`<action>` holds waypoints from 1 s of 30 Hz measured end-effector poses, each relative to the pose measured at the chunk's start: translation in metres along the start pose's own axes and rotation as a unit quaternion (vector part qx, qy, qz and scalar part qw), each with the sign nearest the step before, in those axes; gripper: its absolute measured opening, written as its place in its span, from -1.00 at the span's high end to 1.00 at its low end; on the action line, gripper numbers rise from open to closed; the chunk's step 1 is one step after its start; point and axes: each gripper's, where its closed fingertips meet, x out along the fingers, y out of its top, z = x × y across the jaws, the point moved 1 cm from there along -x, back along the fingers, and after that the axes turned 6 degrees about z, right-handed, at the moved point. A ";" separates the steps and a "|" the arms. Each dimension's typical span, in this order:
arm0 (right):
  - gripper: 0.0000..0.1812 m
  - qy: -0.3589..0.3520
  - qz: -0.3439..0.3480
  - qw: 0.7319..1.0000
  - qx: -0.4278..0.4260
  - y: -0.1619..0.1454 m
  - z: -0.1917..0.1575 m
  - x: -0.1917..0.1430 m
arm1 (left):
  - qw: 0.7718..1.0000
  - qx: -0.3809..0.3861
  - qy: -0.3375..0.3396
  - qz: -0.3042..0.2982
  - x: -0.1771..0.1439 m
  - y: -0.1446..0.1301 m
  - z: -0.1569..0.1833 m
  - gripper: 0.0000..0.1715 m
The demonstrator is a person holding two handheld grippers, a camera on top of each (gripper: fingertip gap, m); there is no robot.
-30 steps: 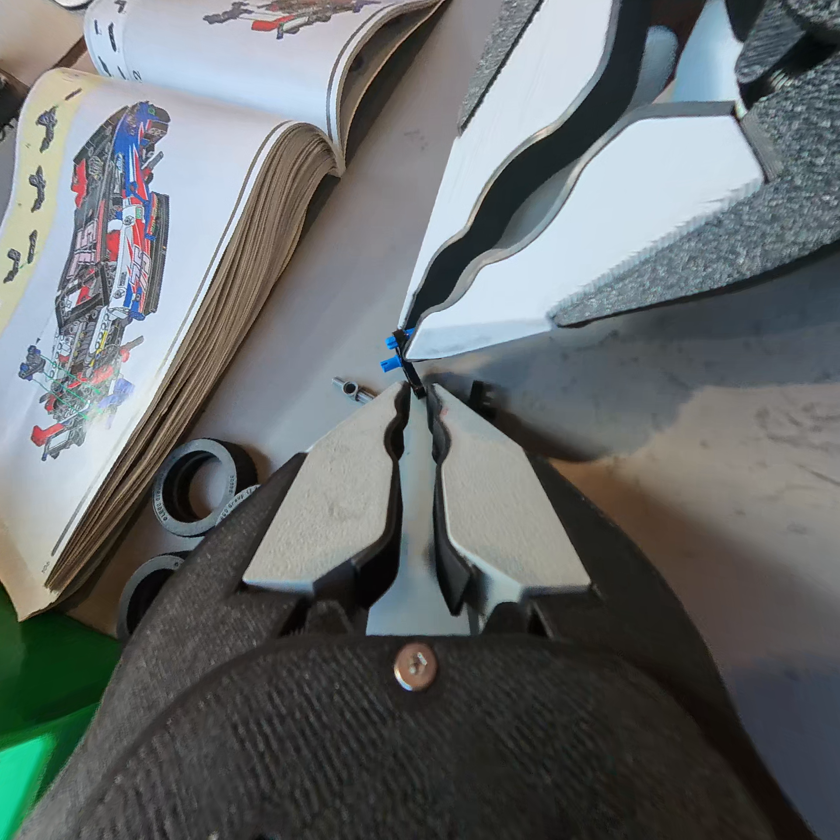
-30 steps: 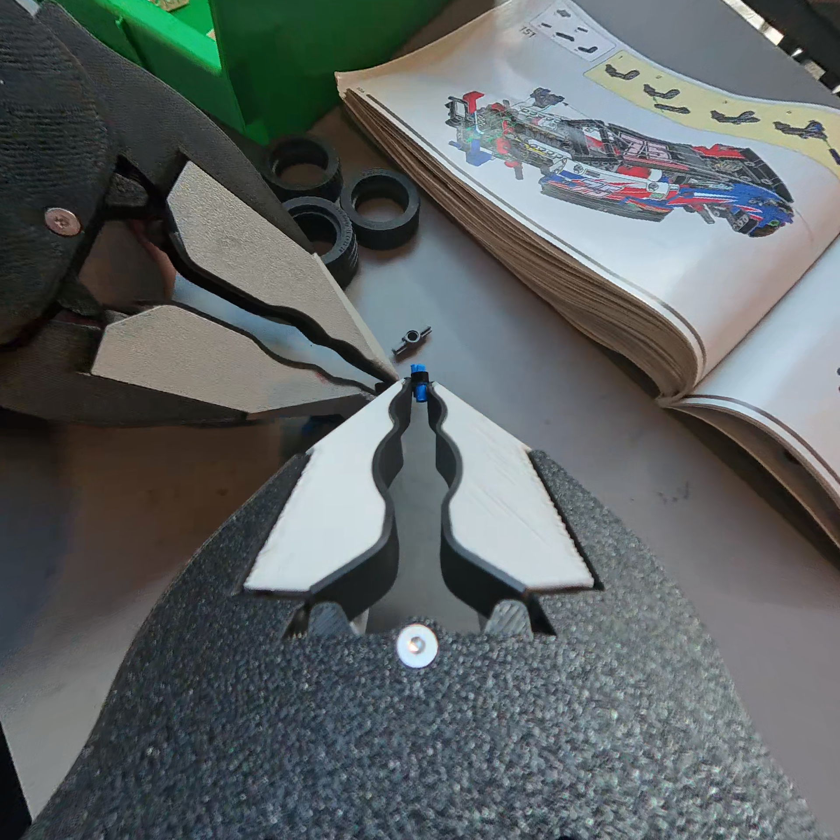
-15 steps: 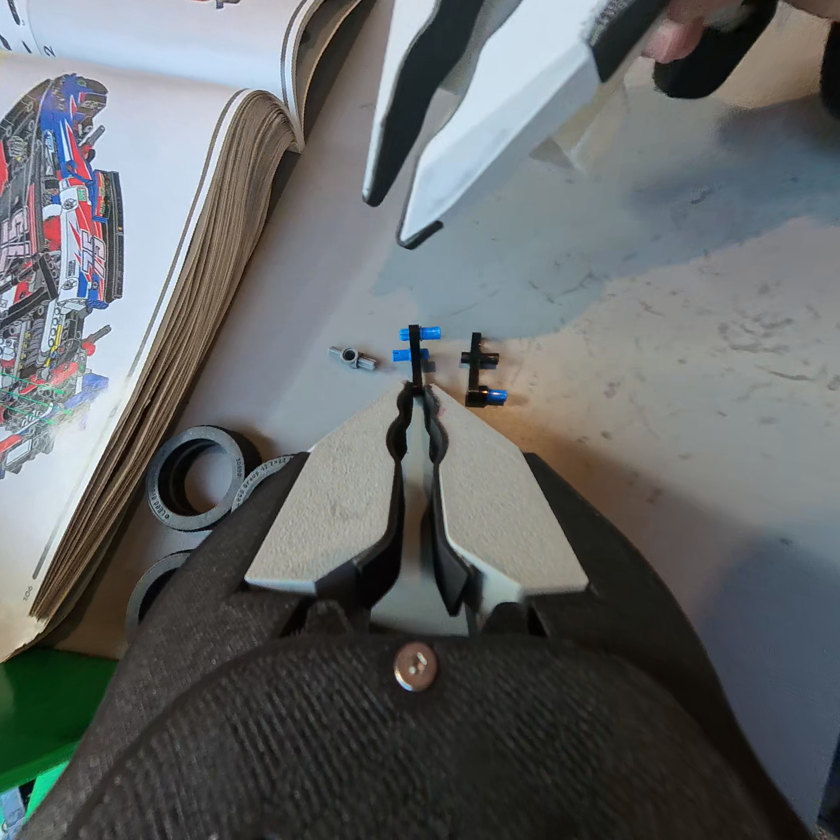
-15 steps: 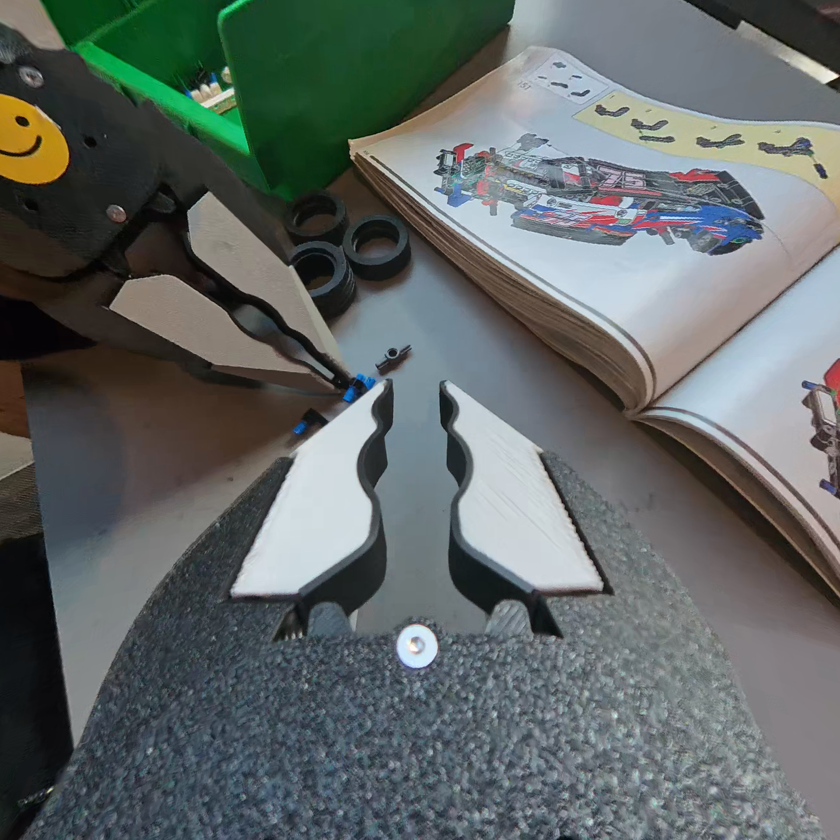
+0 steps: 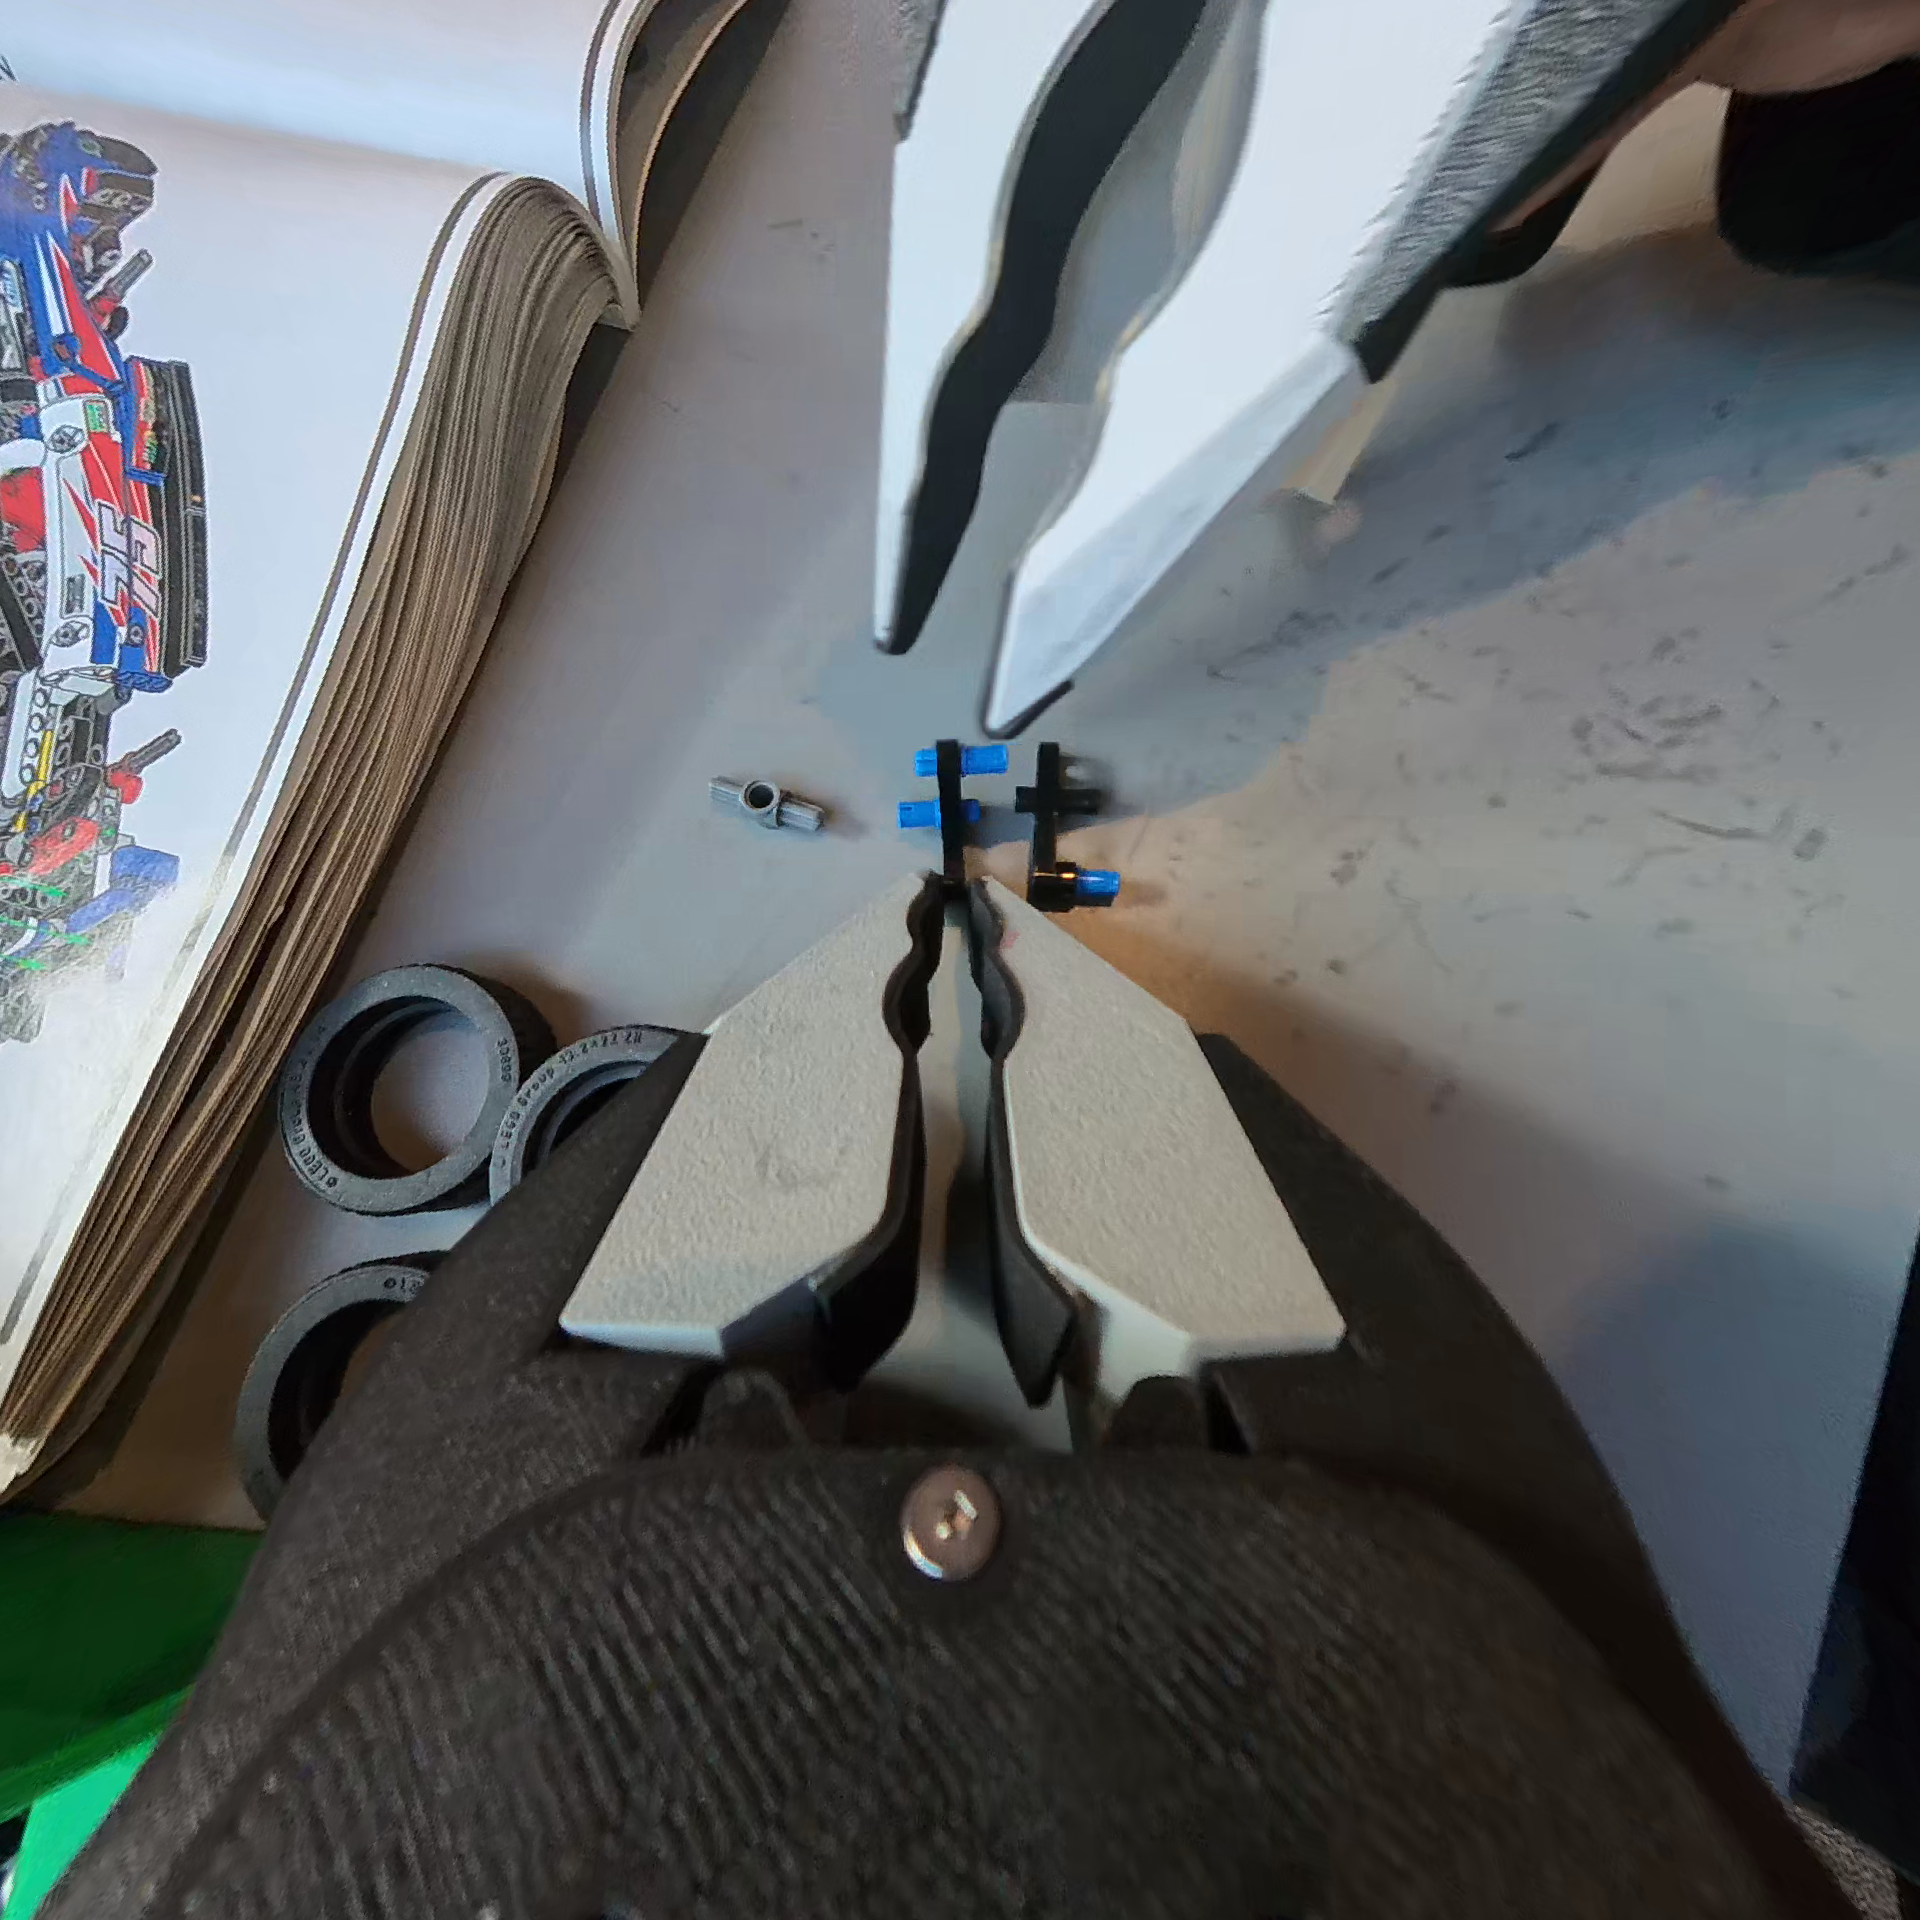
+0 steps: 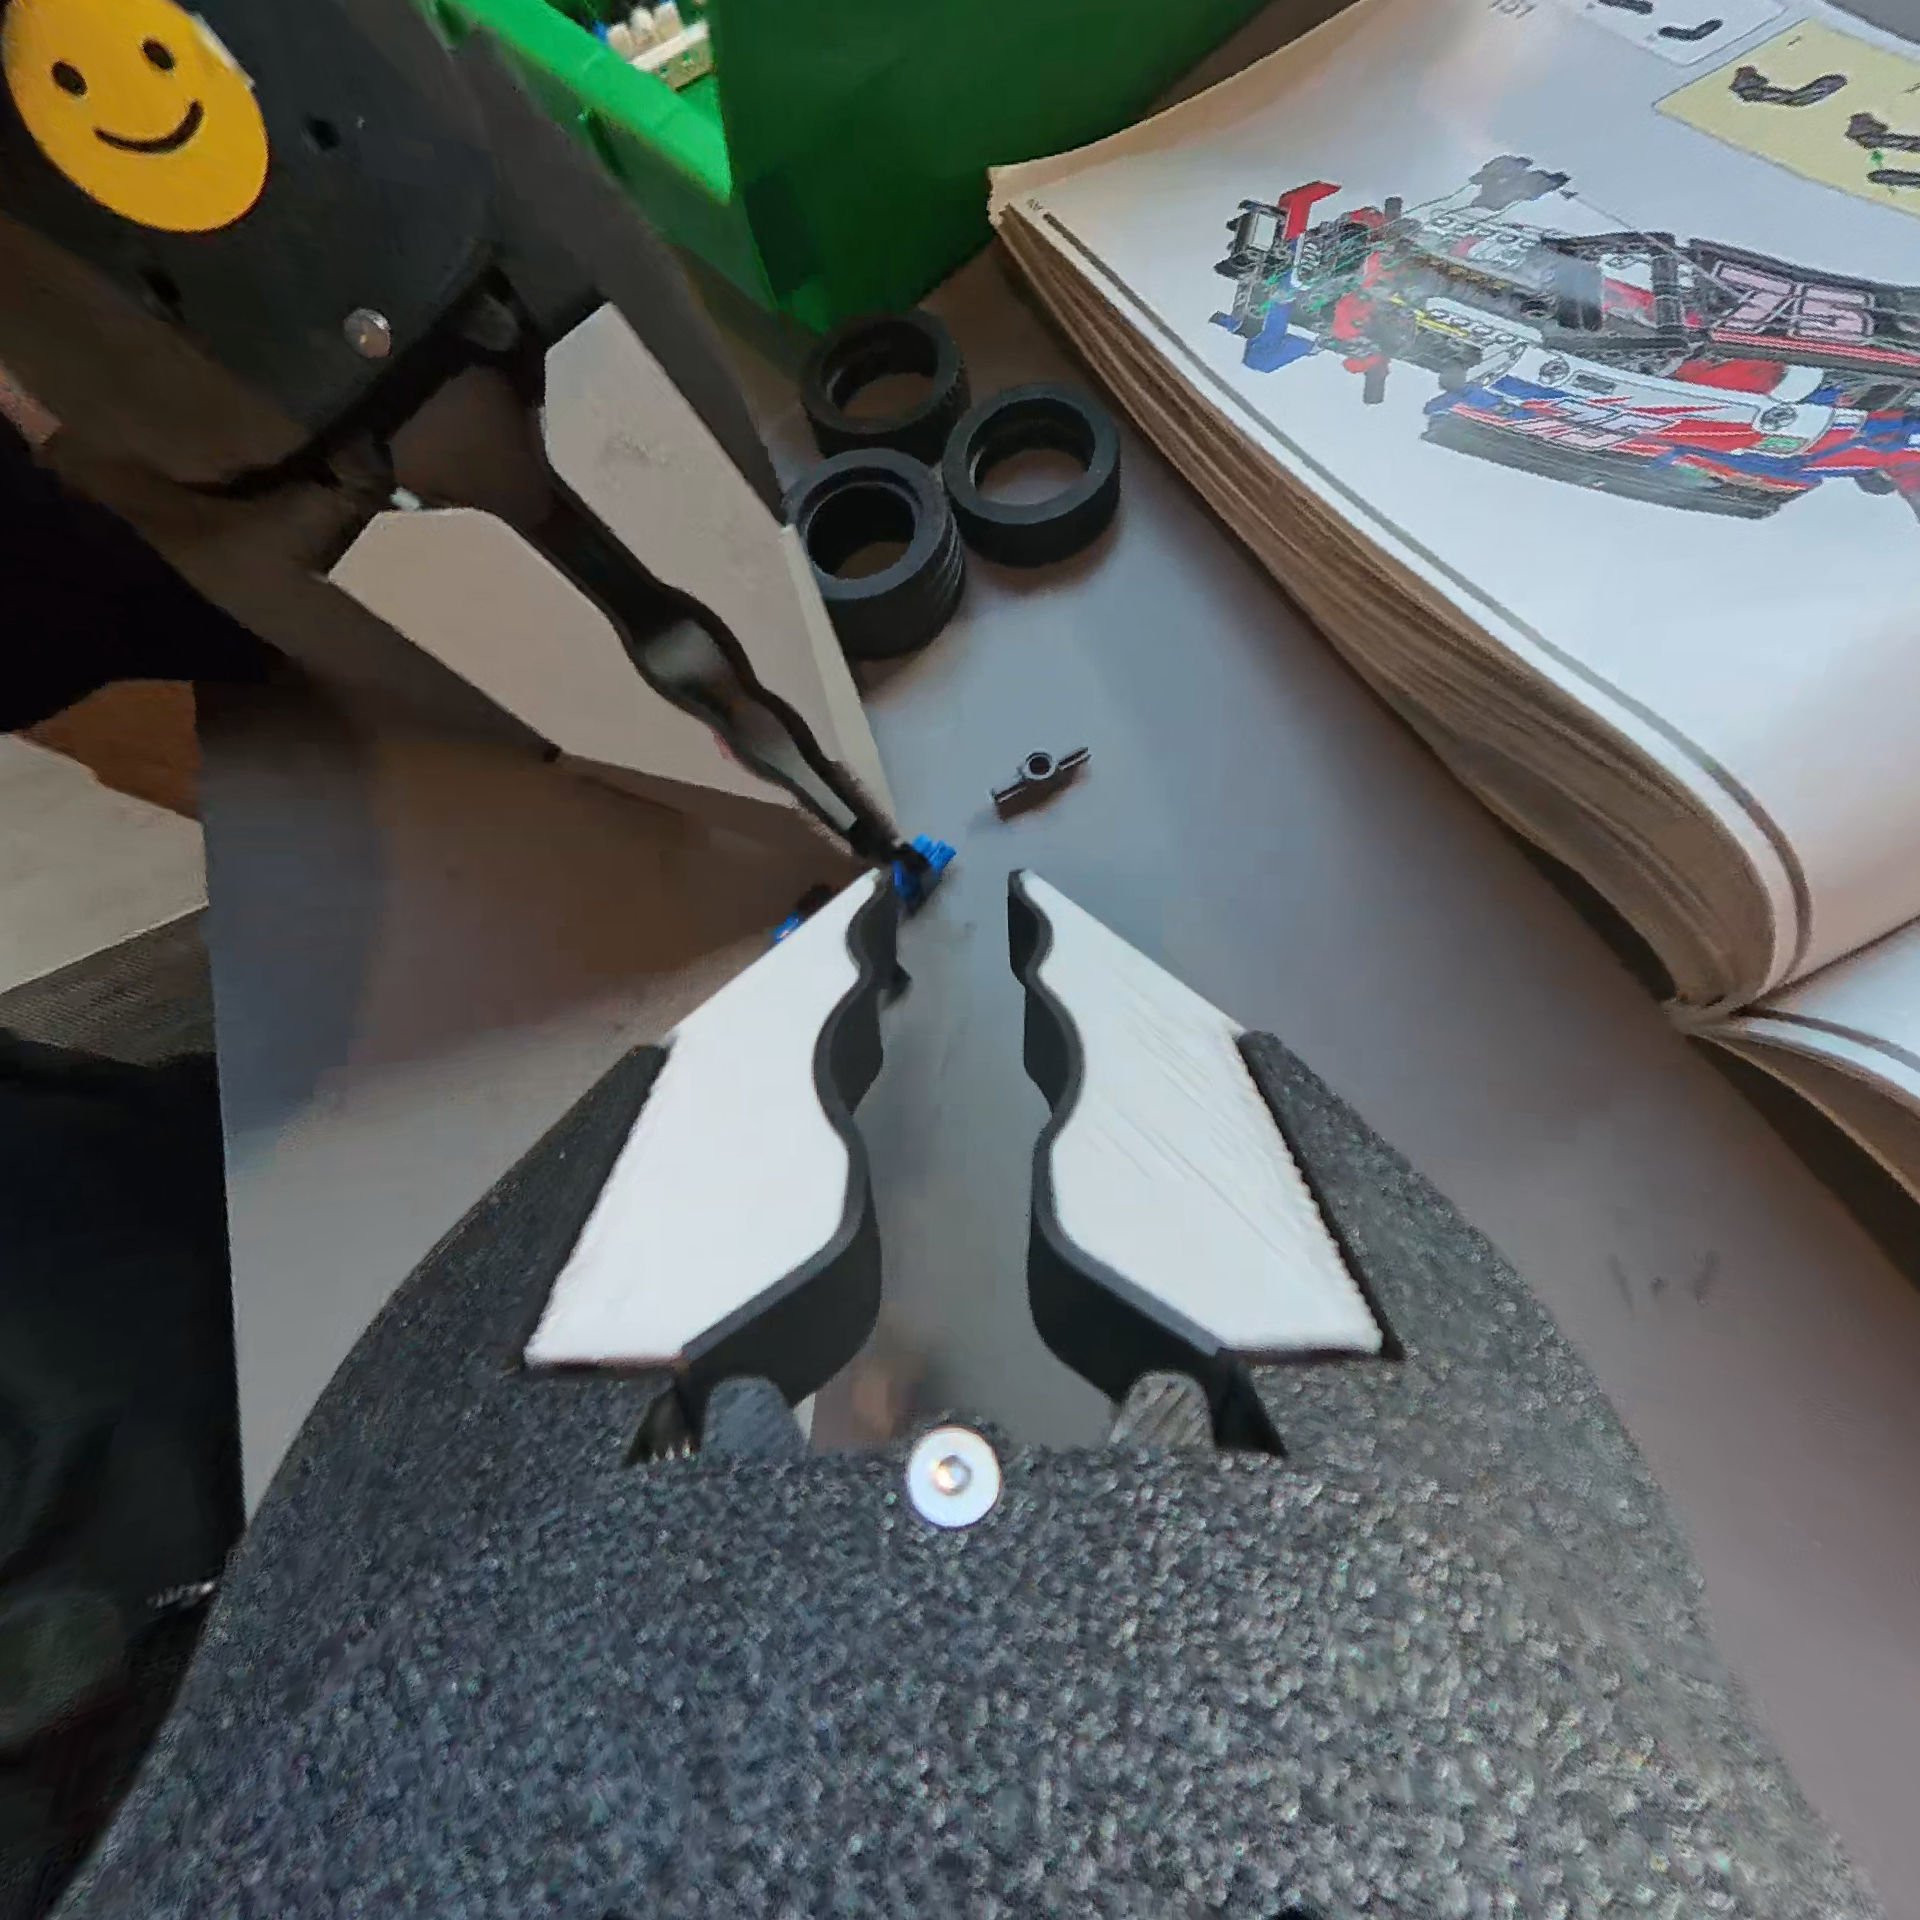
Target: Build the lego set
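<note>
- The grey tabletop (image 5: 1558, 935) is carrying an open instruction book (image 6: 1507, 520), a green bin (image 6: 883, 125) and black tyres (image 6: 1029, 473).
- Your left tool (image 5: 954, 883) is clenching the near end of a thin black beam (image 5: 948, 821) bearing two blue pins, lifted off the tabletop.
- Your right tool (image 6: 945, 883) is hanging released, fingertips just beside that beam.
- A second black beam (image 5: 1049, 821) is lying just right of the held one.
- A grey connector (image 5: 767, 802) is lying to its left.

The instruction booklet (image 6: 1558, 582) is being cut off by the frame edge, and two tyres (image 5: 312, 1361) are being partly hidden behind the left hand-held gripper (image 5: 958, 883).
</note>
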 end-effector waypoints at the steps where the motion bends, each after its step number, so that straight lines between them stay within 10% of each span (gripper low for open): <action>1: 0.77 0.001 -0.001 1.000 -0.014 -0.002 -0.003 -0.003 | 1.000 0.003 0.000 -0.001 0.000 0.000 0.000 0.98; 30: 0.77 -0.034 -0.017 0.998 -0.054 -0.012 0.001 -0.024 | 1.000 0.008 0.016 -0.025 -0.028 -0.012 0.009 0.81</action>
